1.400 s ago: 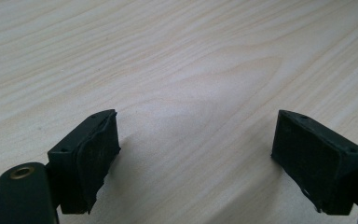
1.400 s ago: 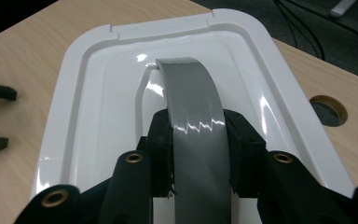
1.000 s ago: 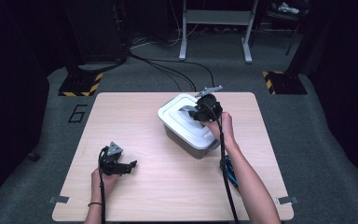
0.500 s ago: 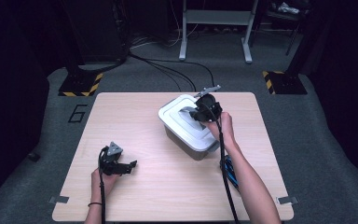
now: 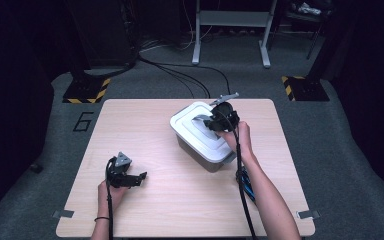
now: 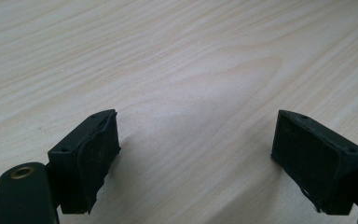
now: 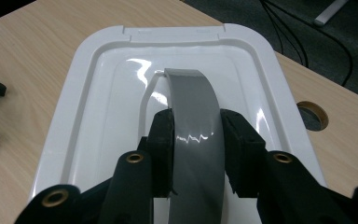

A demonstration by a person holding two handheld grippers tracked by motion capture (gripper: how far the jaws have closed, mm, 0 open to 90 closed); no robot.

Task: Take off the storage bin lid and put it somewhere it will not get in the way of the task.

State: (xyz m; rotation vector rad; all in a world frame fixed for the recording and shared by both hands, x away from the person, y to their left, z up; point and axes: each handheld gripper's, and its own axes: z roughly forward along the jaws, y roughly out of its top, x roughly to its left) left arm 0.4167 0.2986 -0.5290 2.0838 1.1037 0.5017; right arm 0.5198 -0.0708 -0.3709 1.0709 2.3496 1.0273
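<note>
High view: lidded box (image 5: 203, 145) sat right of centre on table (image 5: 145, 220). Right gripper (image 5: 219, 120) over white lid (image 5: 192, 122); left gripper (image 5: 130, 178) low at near-left, well apart.

Left gripper view: jaws stood wide, nothing between, bare wood below.

Right gripper view: jaws clamped on grey handle (image 7: 193, 116) of lid.

Risk: smooth handle could slip through pads on lift; unbraced box might rise with stuck lid.

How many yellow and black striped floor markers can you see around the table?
2: one yellow and black striped floor marker lies beyond the table's far left corner, the other beyond its far right corner. More may be hidden in the dark.
</note>
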